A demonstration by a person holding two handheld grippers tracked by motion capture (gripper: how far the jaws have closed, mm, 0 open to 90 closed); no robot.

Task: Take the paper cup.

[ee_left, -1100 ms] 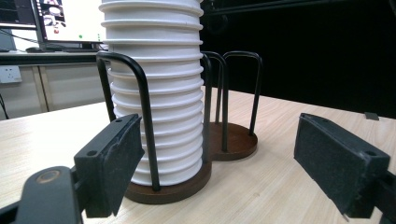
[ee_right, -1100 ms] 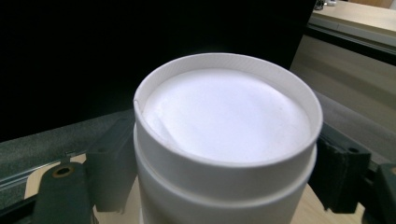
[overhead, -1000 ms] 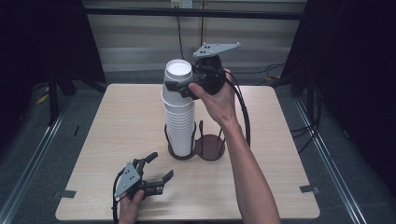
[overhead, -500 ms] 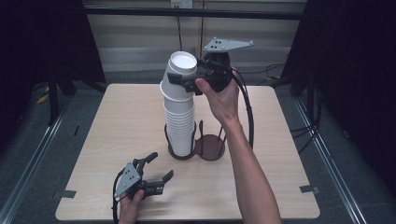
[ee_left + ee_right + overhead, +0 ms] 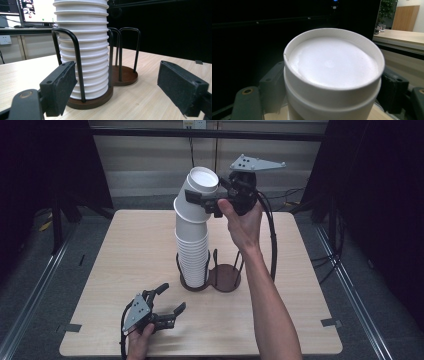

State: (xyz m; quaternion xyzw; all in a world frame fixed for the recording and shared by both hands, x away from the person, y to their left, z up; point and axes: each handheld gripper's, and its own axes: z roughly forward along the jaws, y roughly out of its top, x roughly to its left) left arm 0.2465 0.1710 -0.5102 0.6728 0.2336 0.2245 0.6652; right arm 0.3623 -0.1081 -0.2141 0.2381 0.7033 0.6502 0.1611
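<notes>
Okay, my right gripper [image 5: 202,200] is raised high at the far side, forearm stretched up, jaws closing on the tilted top cup [image 5: 197,195] of the stack [image 5: 192,255]. Left gripper [image 5: 167,307] rests near-left, jaws spread, empty.

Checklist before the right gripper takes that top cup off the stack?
1. Right gripper clamped on top cup: ok.
2. Cup free of the stack: not ok; it is tilted, with its lower edge on the stack.
3. Single cup taken: cannot tell; a second edge shows just below it in the right gripper view.
4. Holder flat on table: ok.
5. Left gripper open, clear of holder: ok.
</notes>
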